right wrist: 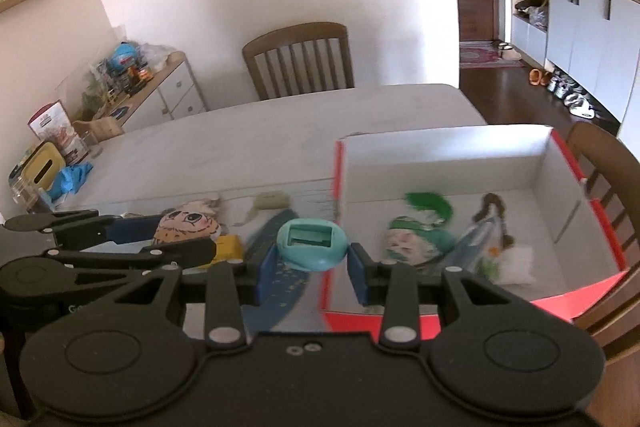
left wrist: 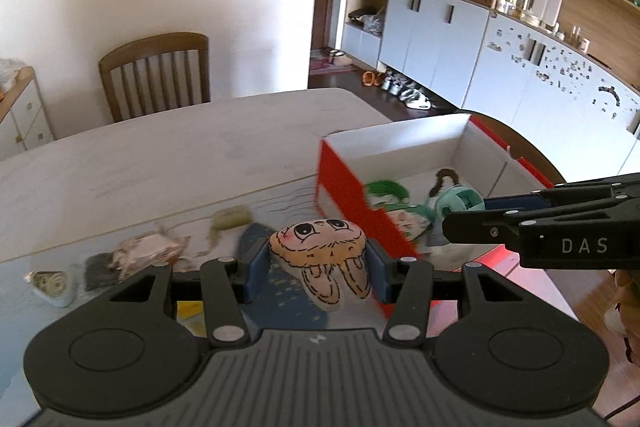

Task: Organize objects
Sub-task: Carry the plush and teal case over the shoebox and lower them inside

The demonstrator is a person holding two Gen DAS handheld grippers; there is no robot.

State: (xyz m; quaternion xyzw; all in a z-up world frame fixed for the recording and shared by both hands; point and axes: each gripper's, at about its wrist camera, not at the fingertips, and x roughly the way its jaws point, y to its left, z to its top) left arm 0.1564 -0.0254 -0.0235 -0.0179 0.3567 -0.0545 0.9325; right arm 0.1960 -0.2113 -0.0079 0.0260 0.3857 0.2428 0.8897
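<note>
My left gripper [left wrist: 316,261] is shut on a beige cartoon-face toy [left wrist: 320,251] with long ears, held above the table just left of the red and white box [left wrist: 344,187]. My right gripper [right wrist: 312,267] is shut on a teal round plastic piece [right wrist: 311,245], above the box's near left corner [right wrist: 334,211]. In the left wrist view the right gripper [left wrist: 460,223] reaches in from the right over the box with the teal piece [left wrist: 456,203]. In the right wrist view the left gripper [right wrist: 160,235] comes in from the left holding the face toy [right wrist: 186,227]. Inside the box lie a green-hatted figure [right wrist: 416,239] and a dark-haired figure [right wrist: 494,215].
Small items lie on the table [left wrist: 160,155] left of the box: a wrapped packet [left wrist: 144,251], a pale lump [left wrist: 230,219], a small dish-like piece [left wrist: 52,285]. A blue starry cloth [right wrist: 276,287] lies under the grippers. Wooden chairs [right wrist: 300,59] stand behind and right of the table.
</note>
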